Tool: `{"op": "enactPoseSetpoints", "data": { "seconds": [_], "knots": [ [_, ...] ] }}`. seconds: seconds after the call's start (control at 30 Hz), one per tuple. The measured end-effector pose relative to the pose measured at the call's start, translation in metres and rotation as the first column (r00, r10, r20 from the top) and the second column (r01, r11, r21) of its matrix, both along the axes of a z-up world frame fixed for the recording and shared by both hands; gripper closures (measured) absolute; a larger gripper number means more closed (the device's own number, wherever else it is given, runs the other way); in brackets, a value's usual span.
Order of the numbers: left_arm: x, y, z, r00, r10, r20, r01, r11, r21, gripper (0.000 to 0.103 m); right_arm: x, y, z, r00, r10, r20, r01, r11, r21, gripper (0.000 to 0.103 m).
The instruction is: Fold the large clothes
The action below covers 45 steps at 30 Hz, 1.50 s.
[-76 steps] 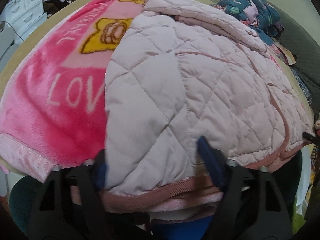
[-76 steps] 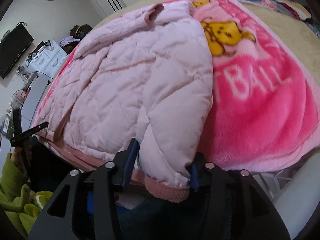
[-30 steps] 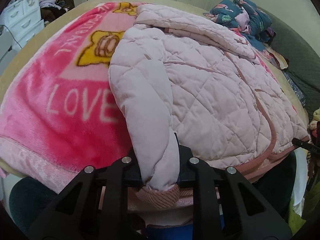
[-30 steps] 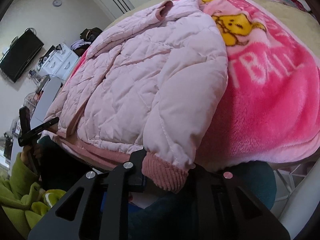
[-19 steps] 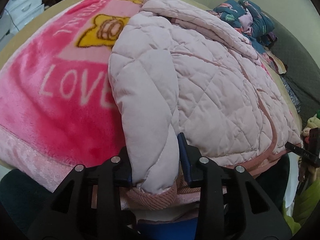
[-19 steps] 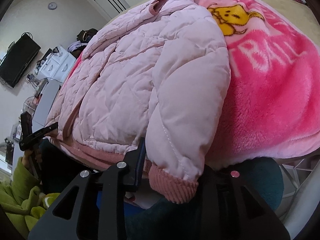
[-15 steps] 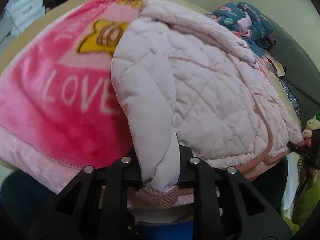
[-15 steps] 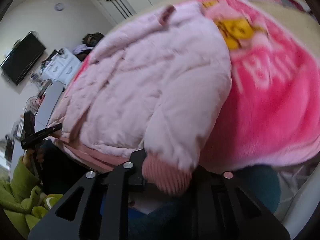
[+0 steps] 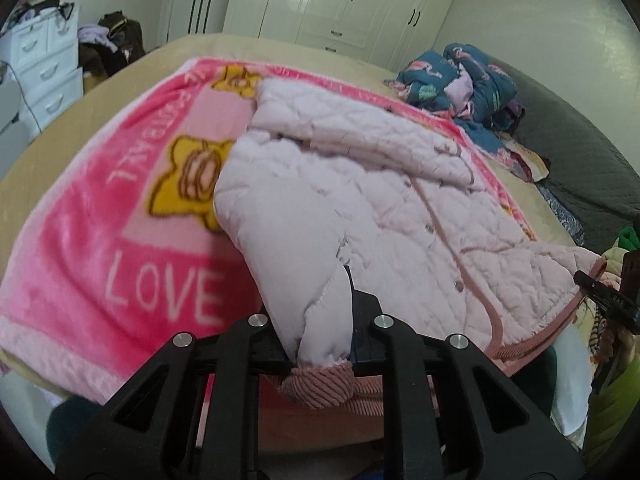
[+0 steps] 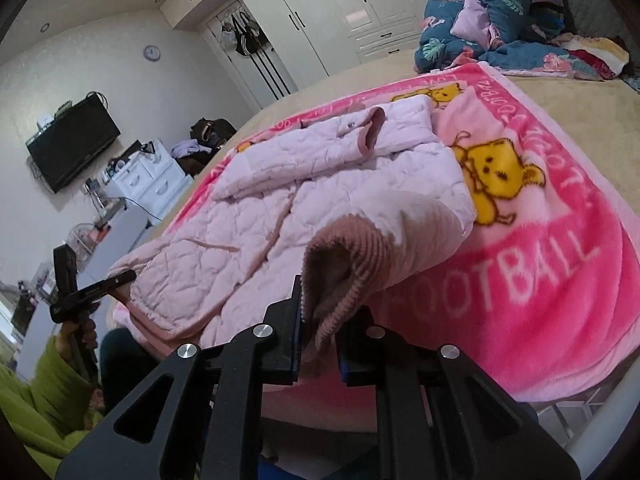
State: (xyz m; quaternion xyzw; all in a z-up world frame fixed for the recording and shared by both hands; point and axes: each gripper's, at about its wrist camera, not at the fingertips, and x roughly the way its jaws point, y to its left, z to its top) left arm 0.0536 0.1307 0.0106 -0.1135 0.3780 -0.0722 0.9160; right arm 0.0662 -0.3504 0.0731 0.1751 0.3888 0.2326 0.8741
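Left wrist view: the left gripper [image 9: 322, 354] has its jaws closed on one cuff [image 9: 320, 380] of the jacket [image 9: 380, 208], which lies on the blanket [image 9: 100, 240] at the bed's near edge. The right gripper [image 10: 320, 346] likewise clamps the other cuff [image 10: 340, 276]. The sleeve fold seems begun; next, each sleeve should be carried inward across the jacket.

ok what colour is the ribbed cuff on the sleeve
Dusty pink ribbed cuff, clearest in the right wrist view.

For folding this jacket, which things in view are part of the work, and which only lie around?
Part of the work:
jacket
left hand-held gripper, shut on one cuff
right hand-held gripper, shut on the other cuff

Only lying around:
blanket
clothes pile
television
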Motion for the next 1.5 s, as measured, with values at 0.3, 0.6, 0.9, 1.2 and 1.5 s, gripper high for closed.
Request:
{"op": "enactPoseSetpoints", "data": {
  "seconds": [0.3, 0.6, 0.9, 1.2, 1.5],
  "knots": [
    [0.014, -0.001, 0.023, 0.998, 0.017, 0.059, -0.017, 1.000, -0.012, 0.093, 0.017, -0.004, 0.019, 0.999, -0.037, 0.015, 0.037, 0.999, 0.005, 0.091],
    [0.027, -0.001, 0.046, 0.994, 0.024, 0.109, -0.023, 1.000, -0.009, 0.093, 0.030, -0.005, 0.038, 0.997, -0.058, 0.059, 0.057, 0.998, 0.022, 0.091],
    [0.046, -0.004, 0.075, 0.986, 0.033, 0.164, -0.032, 0.999, -0.010, 0.093, 0.046, -0.011, 0.051, 0.991, -0.097, 0.089, 0.093, 0.995, 0.039, 0.091],
    [0.069, -0.009, 0.088, 0.985, 0.035, 0.170, -0.040, 0.999, 0.025, 0.093, 0.063, -0.010, 0.061, 0.987, -0.122, 0.105, 0.120, 0.992, 0.033, 0.091],
    [0.088, -0.009, 0.092, 0.983, 0.039, 0.177, -0.047, 0.998, 0.038, 0.093, 0.087, -0.011, 0.064, 0.981, -0.158, 0.112, 0.154, 0.987, 0.046, 0.091]
  ]
}}
